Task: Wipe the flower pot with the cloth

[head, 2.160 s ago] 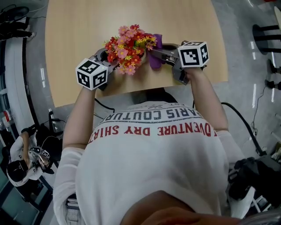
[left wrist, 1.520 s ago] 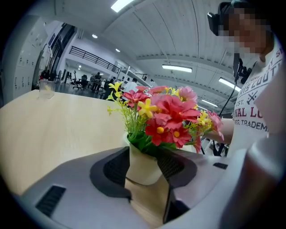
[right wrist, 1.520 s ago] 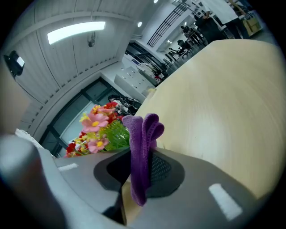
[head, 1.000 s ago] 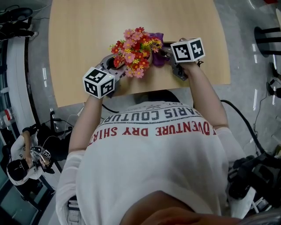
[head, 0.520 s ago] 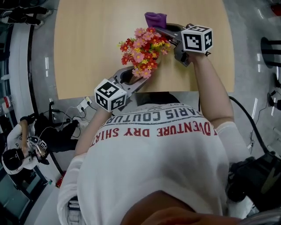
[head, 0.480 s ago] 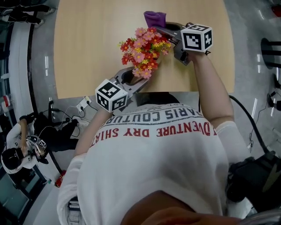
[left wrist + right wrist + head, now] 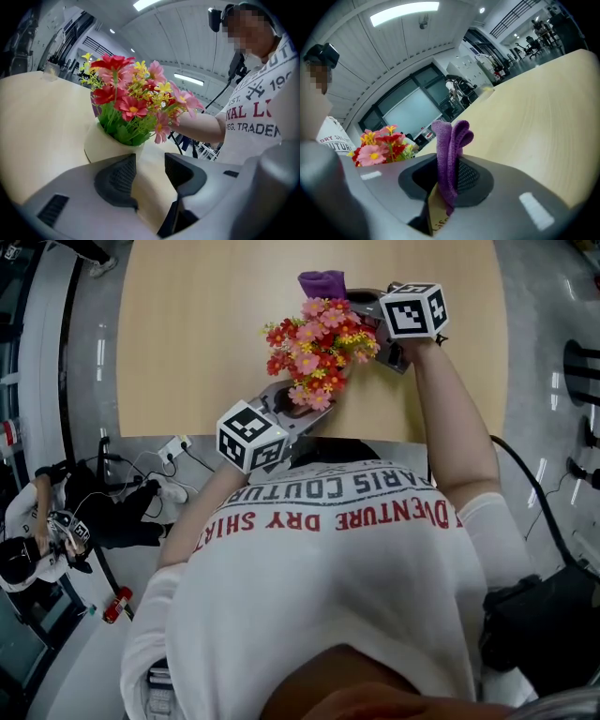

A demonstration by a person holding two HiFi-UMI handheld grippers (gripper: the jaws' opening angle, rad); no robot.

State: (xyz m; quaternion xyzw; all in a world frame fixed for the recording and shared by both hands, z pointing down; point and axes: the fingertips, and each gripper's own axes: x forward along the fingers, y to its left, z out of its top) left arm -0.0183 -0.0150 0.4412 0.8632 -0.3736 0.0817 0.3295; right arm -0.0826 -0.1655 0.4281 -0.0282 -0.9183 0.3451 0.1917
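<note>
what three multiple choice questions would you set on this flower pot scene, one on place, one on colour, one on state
1. Where is the cloth?
A in the left gripper
B in the right gripper
C in neither gripper

2. What colour is the flower pot?
A cream
B black
C blue

3. How do the left gripper's jaws stand?
A shut on the pot's rim
B apart, gripping nothing
C shut on a stem

Answers:
1 B: the right gripper view shows the purple cloth pinched between its jaws.
2 A: the left gripper view shows a cream pot under the flowers.
3 B: the left gripper view shows the jaws apart, with the pot ahead of them.
</note>
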